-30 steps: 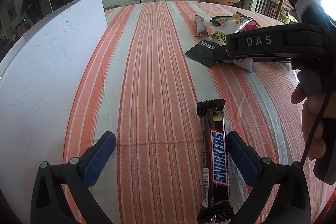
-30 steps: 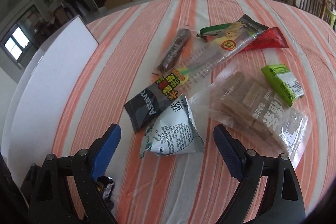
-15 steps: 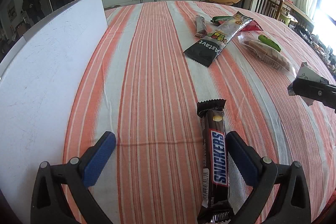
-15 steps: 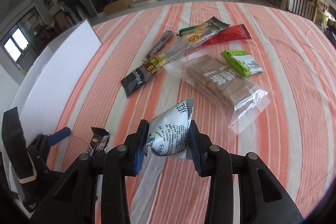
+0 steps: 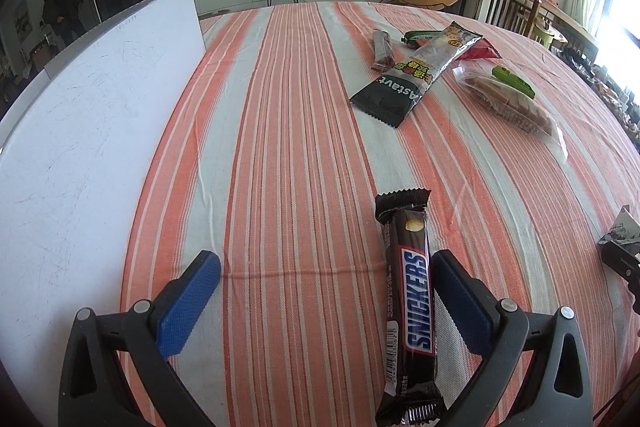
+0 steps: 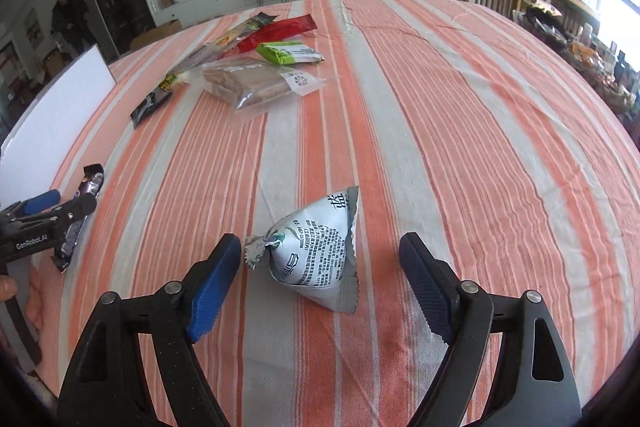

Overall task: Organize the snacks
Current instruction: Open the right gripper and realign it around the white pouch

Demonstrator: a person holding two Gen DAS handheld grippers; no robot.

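Note:
A Snickers bar (image 5: pixel 412 299) lies lengthwise on the striped tablecloth (image 5: pixel 288 147), between the wide-apart fingers of my left gripper (image 5: pixel 324 263) and close to its right finger; that gripper is open. In the right wrist view a silver pyramid-shaped snack pouch (image 6: pixel 316 259) rests on the cloth between the fingers of my right gripper (image 6: pixel 320 243). Its jaws are opening and the pads stand clear of the pouch on both sides. The left gripper (image 6: pixel 52 211) and the Snickers bar (image 6: pixel 90 183) show at that view's left edge.
The other snacks lie together at the far side: a long black packet (image 5: pixel 412 83), a clear bag of brown biscuits (image 5: pixel 508 103), a green packet (image 5: pixel 514 81), a red packet (image 5: pixel 480 49) and a small brown bar (image 5: pixel 382 51). A white board (image 5: pixel 80 131) stands along the left.
My right gripper shut on the silver pouch beside the pile, carried it away to the near part of the table and has let it go. The left gripper stayed still.

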